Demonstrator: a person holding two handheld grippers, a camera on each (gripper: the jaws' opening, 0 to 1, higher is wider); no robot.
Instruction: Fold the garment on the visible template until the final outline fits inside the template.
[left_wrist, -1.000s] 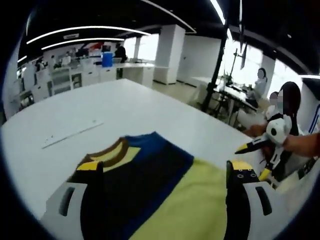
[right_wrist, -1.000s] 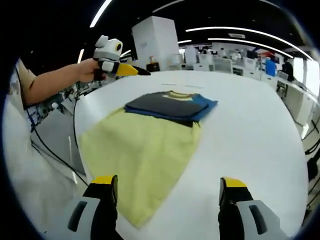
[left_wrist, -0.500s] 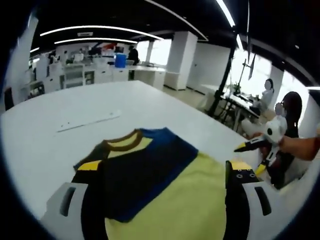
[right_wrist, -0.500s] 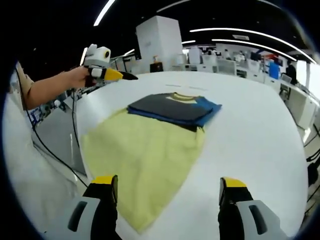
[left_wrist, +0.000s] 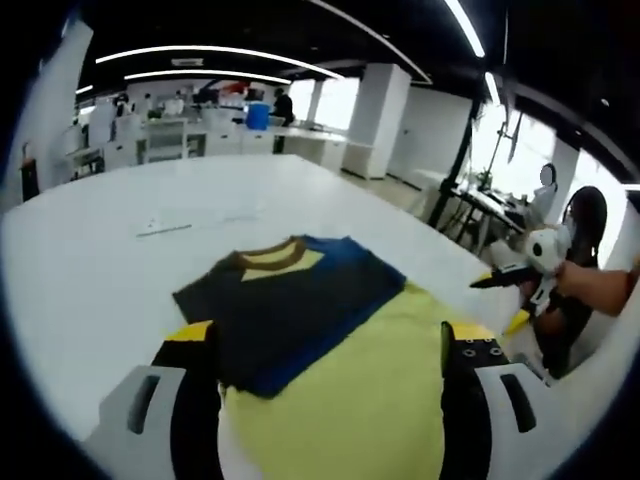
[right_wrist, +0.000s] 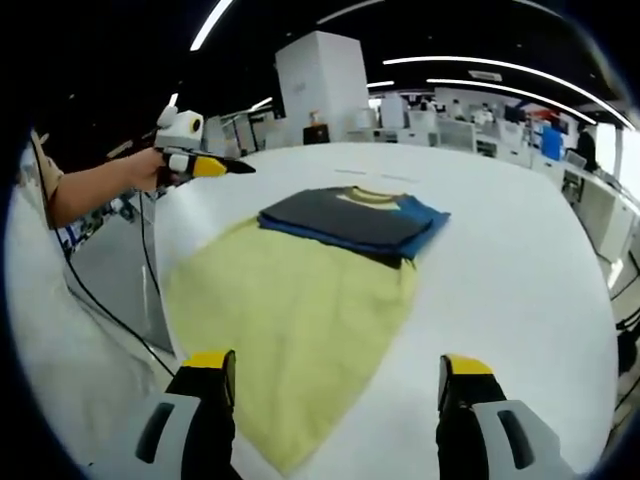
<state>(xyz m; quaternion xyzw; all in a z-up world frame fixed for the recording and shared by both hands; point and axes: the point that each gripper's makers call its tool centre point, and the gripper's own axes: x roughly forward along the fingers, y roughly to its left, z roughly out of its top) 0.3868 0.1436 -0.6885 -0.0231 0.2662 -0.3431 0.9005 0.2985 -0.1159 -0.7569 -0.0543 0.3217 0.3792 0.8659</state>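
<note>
One garment (right_wrist: 310, 290) on one white worktop (right_wrist: 500, 290). Mostly pale yellow, with a navy and blue section folded at the far end and a yellow collar patch on top; in the left gripper view the same garment (left_wrist: 330, 350) runs between the jaws, collar edged in brown. It lies flat near the worktop's edge on the person's side, its near corner cut off low in the right gripper view.

Two hand-held grippers. Left hand-held gripper (left_wrist: 330, 345): jaws wide apart, nothing between the yellow tips except cloth beneath them; cannot tell if they touch the fabric. Right hand-held gripper (right_wrist: 335, 370): jaws wide apart, one tip over the yellow cloth, the other over bare worktop.

Each shows in the other's view. The left one appears in the right gripper view at upper left, held in one hand (right_wrist: 150, 168) with a bare forearm, off the worktop's edge. The right one appears in the left gripper view at the far right, hand (left_wrist: 580, 285) partly cut off.

One thin pale strip (left_wrist: 195, 222) lies on the worktop beyond the collar; too small to identify. No template outline can be made out. Background: office desks, one white pillar (right_wrist: 320, 85), seated people, blurred.
</note>
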